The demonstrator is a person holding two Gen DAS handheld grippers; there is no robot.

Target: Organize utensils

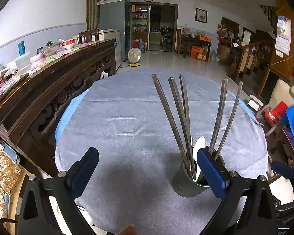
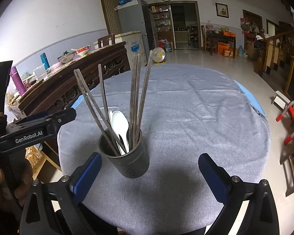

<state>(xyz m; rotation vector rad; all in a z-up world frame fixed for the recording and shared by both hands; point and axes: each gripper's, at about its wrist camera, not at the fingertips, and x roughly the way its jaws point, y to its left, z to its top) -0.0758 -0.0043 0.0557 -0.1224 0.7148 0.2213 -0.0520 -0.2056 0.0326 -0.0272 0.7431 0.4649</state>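
Note:
A grey metal utensil cup [image 2: 127,160] stands on the round table's grey cloth [image 2: 186,117]. It holds several metal chopsticks [image 2: 135,96] and white plastic spoons [image 2: 120,126]. My right gripper [image 2: 150,168] is open and empty; the cup sits just ahead of its left finger. In the left wrist view the cup [image 1: 183,182] with chopsticks [image 1: 172,117] and a spoon [image 1: 199,144] stands right against the right finger. My left gripper [image 1: 148,166] is open and empty. The left gripper body also shows in the right wrist view [image 2: 39,127], at the left.
A dark carved wooden sideboard [image 1: 54,82] with bowls, bottles and boxes runs along the table's left. A red chair [image 2: 292,117] and other furniture stand at the right. The cloth's far half [image 1: 127,101] is bare. A fan [image 1: 134,55] stands on the floor beyond.

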